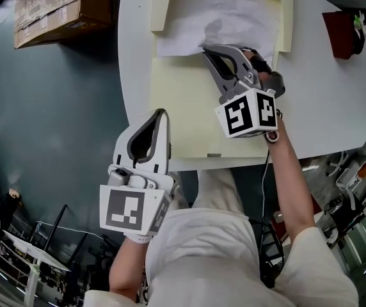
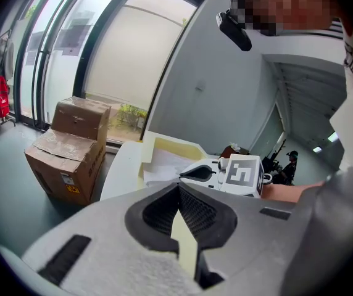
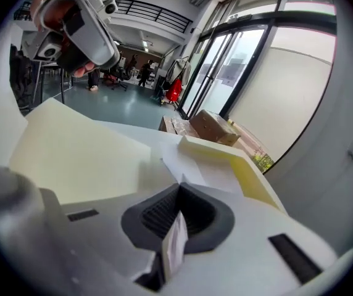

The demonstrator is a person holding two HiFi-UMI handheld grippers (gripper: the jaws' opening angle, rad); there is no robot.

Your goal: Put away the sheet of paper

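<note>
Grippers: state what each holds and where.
Right gripper pinches the sheet of paper at its near edge; left gripper pinches the yellow folder at its left edge.

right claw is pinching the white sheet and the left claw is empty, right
The left claw isn't empty: the left gripper view shows it shut on the edge of the cream folder. The right claw does pinch the white sheet.

White tabletop [image 1: 324, 75] fills the upper right; on it lie a pale yellow folder [image 1: 183, 107] and, far right, a dark red pot [image 1: 340, 34]
</note>
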